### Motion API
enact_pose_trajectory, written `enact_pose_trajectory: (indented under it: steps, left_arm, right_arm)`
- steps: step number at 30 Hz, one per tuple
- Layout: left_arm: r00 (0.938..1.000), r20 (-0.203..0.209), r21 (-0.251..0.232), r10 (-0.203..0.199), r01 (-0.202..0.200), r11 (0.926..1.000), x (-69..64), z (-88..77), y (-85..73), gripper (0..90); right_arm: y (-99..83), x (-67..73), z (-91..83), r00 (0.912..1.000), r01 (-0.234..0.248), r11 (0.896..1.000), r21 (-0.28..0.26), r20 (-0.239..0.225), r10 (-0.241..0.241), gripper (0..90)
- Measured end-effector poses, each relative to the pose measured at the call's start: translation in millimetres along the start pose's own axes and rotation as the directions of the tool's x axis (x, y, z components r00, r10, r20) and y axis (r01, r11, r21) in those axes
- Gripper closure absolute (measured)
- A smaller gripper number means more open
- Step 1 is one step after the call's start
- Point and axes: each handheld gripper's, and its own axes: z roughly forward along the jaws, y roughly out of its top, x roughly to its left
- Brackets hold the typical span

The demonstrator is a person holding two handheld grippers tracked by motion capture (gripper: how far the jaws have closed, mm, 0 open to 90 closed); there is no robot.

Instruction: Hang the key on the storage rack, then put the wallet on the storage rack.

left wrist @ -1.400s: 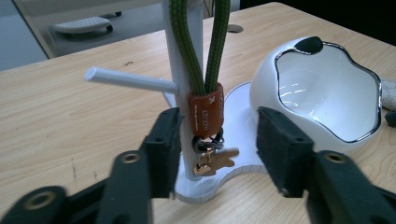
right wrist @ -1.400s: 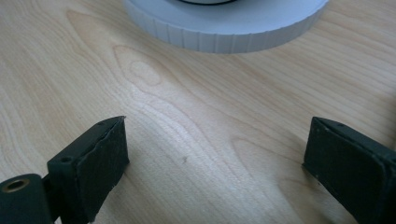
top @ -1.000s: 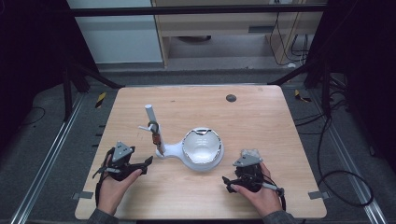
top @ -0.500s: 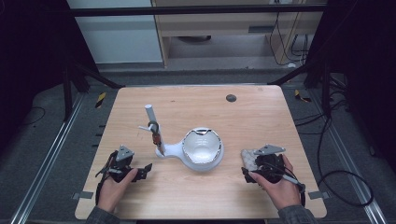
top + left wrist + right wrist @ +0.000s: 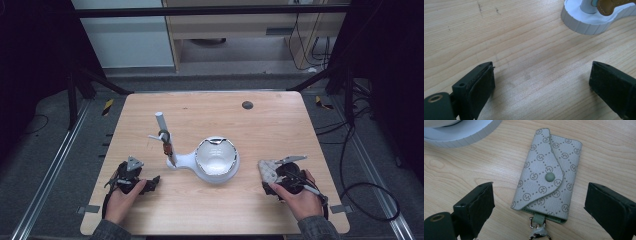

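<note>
A grey-green key pouch (image 5: 546, 172) with a diamond print and a snap button lies flat on the wooden table (image 5: 210, 115), a metal ring at its near end. My right gripper (image 5: 539, 195) is open, its jaws either side of the pouch (image 5: 268, 170) and clear of it. The right gripper (image 5: 274, 179) sits at the table's front right. A white stand with a round dish (image 5: 216, 159) and an upright post (image 5: 162, 132) is in the middle; a brown strap (image 5: 611, 5) hangs at its base (image 5: 584, 25). My left gripper (image 5: 541, 75) has just been opening, with bare wood between its jaws.
A small dark round spot (image 5: 247, 105) marks the far side of the table. Metal frame rails run along the floor on both sides, and a cable loops on the floor at the right. The dish's ribbed rim (image 5: 461, 135) lies just beyond the pouch.
The right hand has moved right, away from the dish, and the pouch now lies in front of its jaws. The left hand has sunk a little toward the table's front.
</note>
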Motion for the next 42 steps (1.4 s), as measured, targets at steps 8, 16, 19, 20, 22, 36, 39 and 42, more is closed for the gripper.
enact_pose_trajectory:
  steps: [8,16,19,20,22,36,39,42]
  left_arm:
    - [0.9999,0.005,-0.013,-0.015,0.015,0.9998,0.3,1.2,-1.9,3.8]
    - [0.9999,0.005,-0.011,-0.015,0.015,0.9998,-0.2,1.4,-1.9,2.9]
    - [0.9999,0.005,-0.01,-0.014,0.014,0.9998,-0.4,1.6,-1.8,2.3]
    - [0.9999,0.004,-0.008,-0.013,0.013,0.9999,-0.3,1.4,-1.8,2.4]
    - [0.9999,0.005,-0.007,-0.012,0.012,0.9999,-0.3,1.4,-1.8,2.4]
    - [0.9999,0.006,-0.004,-0.008,0.008,1.0,-0.9,1.7,-1.4,1.8]
    - [0.9999,0.009,-0.005,-0.005,0.005,1.0,-0.9,1.8,-1.4,1.8]
    - [0.9999,0.01,-0.005,-0.005,0.005,1.0,-1.1,2.0,-1.2,1.8]
  right_arm:
    - [-4.6,2.1,1.2,1.0,0.003,1.0,-0.004,0.0,-0.003,8.6]
    - [-4.4,4.2,0.3,1.0,0.001,1.0,0.009,0.002,-0.001,9.3]
    - [-2.5,3.5,0.2,0.9999,-0.006,1.0,0.016,0.01,0.006,11.1]
    - [-1.9,3.2,0.4,1.0,-0.006,1.0,0.021,0.005,0.006,11.6]
    - [-0.2,3.9,0.2,1.0,-0.008,0.999,0.032,0.005,0.008,13.5]
    - [14.1,5.1,17.0,0.9979,-0.058,0.992,0.115,0.037,0.054,20.0]
    - [16.7,5.1,20.9,0.9968,-0.07,0.989,0.13,0.047,0.064,20.8]
    - [18.2,4.4,24.2,0.9948,-0.078,0.987,0.139,0.076,0.068,22.9]
